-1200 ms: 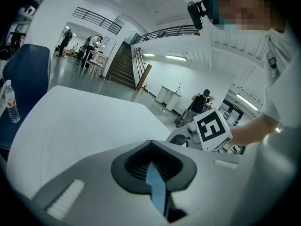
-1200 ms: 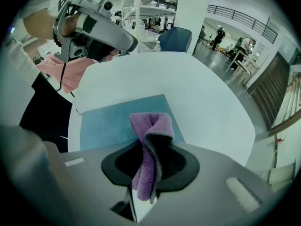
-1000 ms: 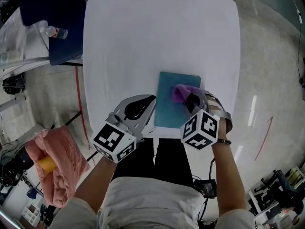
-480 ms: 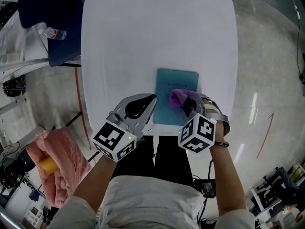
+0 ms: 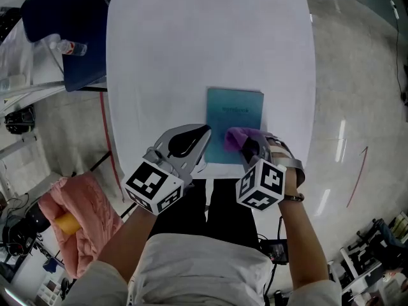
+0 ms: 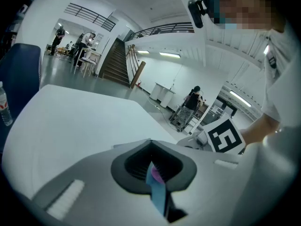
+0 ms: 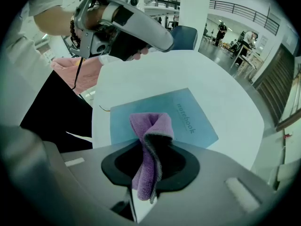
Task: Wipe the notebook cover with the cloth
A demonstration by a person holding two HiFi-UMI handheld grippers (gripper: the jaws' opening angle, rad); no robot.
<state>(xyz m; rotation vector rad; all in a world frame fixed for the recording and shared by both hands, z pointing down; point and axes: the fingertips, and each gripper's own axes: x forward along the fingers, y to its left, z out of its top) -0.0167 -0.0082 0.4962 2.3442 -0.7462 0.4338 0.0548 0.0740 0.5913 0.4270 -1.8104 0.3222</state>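
Note:
A teal notebook (image 5: 237, 109) lies flat on the white table (image 5: 191, 43), close to its near edge. My right gripper (image 5: 246, 145) is shut on a purple cloth (image 5: 233, 136), which rests on the near part of the cover. In the right gripper view the cloth (image 7: 151, 128) bulges out of the shut jaws of the right gripper (image 7: 148, 167) over the notebook (image 7: 190, 119). My left gripper (image 5: 203, 132) sits just left of the notebook's near-left edge. Its jaws are shut with nothing held; in the left gripper view only a slit of teal shows between the jaws of the left gripper (image 6: 157, 175).
A dark blue chair (image 5: 64, 18) and a water bottle (image 5: 71, 45) stand left of the table. A pink bundle (image 5: 86, 212) with an orange object (image 5: 64, 223) lies on the floor at the lower left. The person's lap is at the table's near edge.
The right gripper has dragged the cloth across the cover toward the near edge of the notebook. The left gripper has stayed about where it was.

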